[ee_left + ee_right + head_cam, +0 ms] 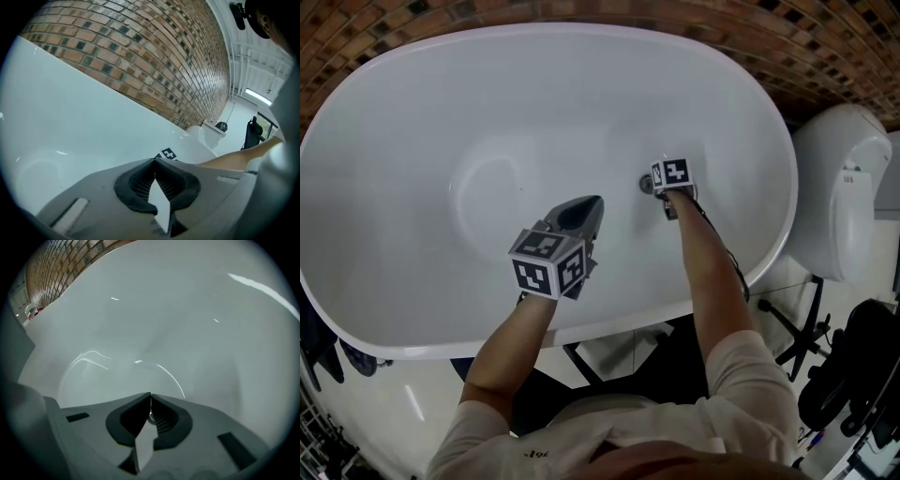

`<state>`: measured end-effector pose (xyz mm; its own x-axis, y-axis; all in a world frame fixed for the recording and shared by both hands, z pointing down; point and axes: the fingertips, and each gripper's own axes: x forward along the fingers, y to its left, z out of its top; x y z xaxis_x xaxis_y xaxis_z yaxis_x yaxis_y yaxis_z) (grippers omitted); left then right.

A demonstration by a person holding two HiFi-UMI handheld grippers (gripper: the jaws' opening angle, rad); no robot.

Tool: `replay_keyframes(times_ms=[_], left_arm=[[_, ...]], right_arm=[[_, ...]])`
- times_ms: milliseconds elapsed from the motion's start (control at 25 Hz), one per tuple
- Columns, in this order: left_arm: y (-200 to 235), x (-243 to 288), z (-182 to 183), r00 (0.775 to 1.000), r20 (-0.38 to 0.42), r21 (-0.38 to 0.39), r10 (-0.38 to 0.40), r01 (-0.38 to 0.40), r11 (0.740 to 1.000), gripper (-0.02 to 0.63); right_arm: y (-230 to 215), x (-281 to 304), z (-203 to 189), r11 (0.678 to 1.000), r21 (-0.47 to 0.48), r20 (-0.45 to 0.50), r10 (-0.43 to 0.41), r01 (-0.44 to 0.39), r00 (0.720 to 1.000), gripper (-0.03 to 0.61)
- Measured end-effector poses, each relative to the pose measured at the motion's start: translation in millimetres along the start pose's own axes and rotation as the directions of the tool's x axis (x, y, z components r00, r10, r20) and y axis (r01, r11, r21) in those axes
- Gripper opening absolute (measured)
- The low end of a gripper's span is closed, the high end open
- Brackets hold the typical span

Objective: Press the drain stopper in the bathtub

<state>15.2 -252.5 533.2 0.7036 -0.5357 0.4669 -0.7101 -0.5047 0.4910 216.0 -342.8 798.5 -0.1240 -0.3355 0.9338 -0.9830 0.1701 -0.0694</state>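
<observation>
Drain stopper (646, 184): a small round disc of shiny metal, set in the floor of the bathtub (412, 349) toward its right end. In the head view it lies just left of the right gripper's marker cube.

Nearest, two bare forearms in short pale sleeves reach over the tub's smooth rounded rim. The left gripper (154, 161) hangs over the middle of the basin, well apart from the stopper. Its grey, wedge-shaped jaws are pressed together at the tips, with nothing between the ribbed black pads. The right gripper (150, 397) reaches deeper, pointing down at the drain, its jaws likewise closed tip to tip. Through the diamond gap behind the tips, a glint of round metal shows below. Whether the tips touch the stopper cannot be told.

The tub is a glossy white oval, its floor a shallower oval with soft reflections curving across it. To the right stands a white toilet (839, 187) with rounded shoulders. Beyond the far rim runs a brick wall (581, 13) of small brown and dark blocks with pale joints.
</observation>
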Motion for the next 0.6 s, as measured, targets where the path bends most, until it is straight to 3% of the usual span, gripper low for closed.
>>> replay_keyframes(times_ms=[240, 600], left_arm=[[-1.6, -2.0, -4.3, 0.999, -0.016, 0.018, 0.043, -0.042, 0.999, 0.006], [-15.2, -27.8, 22.1, 0.996, 0.079, 0.013, 0.049, -0.051, 0.999, 0.006]], right_arm=[[-5.8, -28.6, 9.9, 0.999, -0.031, 0.034, -0.017, 0.018, 0.999, 0.018], [0.3, -68.9, 29.8, 0.998, -0.062, 0.101, -0.019, 0.026, 0.995, 0.018]])
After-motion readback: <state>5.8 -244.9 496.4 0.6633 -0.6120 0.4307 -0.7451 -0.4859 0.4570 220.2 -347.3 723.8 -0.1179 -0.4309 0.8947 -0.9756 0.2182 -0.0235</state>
